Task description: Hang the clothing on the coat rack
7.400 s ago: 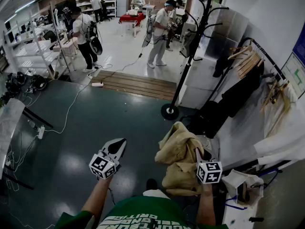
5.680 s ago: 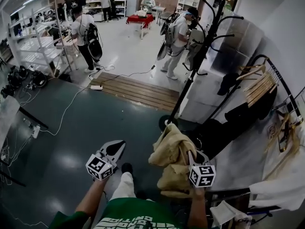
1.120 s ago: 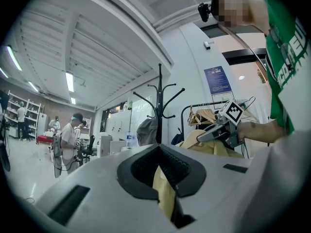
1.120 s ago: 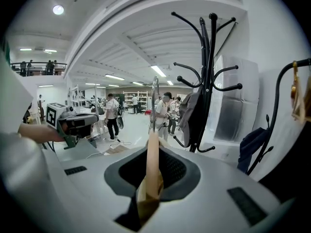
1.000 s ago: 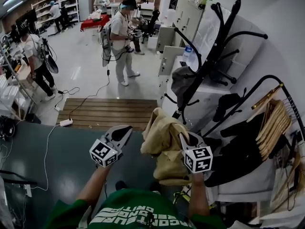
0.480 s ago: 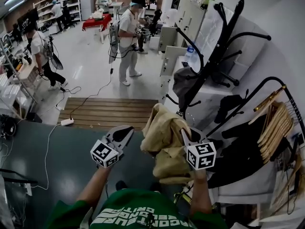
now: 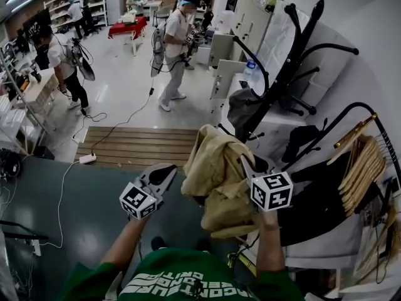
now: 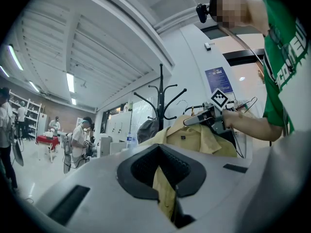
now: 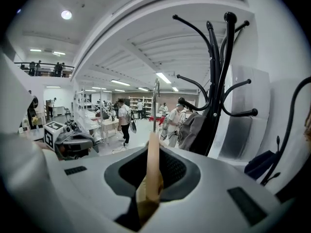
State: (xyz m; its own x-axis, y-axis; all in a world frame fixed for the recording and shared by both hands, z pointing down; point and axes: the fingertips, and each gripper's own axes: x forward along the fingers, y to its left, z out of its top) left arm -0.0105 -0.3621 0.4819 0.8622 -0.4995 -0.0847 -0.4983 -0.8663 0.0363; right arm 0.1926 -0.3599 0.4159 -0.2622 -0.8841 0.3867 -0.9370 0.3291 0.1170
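Right gripper [image 7: 247,166]: jaws clamped on the wooden hanger [image 9: 152,154]. Its metal hook [image 9: 155,98] stands upright above the jaws, probably so that it can be lifted over a peg.

Left gripper [image 7: 164,175]: jaws closed on an edge of the tan collared shirt [image 7: 216,174]. Yellow fabric runs through the slot in the left gripper view. This grip likely keeps the loose cloth gathered and clear of the rack during the lift.

Shirt: draped on the hanger and held in the air between the two grippers, in front of the person's chest. It is not yet on the rack.

Coat rack [image 7: 285,61]: black, standing just beyond and to the right of the shirt. Several curved pegs are free. A grey garment [image 7: 241,108] already hangs from a lower peg. The garment rail [image 7: 351,115] with wooden hangers stands further right.

Change from 7.4 s ago: the rack was then well ahead, with its round base in view. Its upper pegs now stand close above the right gripper.

Change over the last second: the right gripper and shirt have risen slightly toward the pegs. The left gripper has closed up against the shirt's edge.
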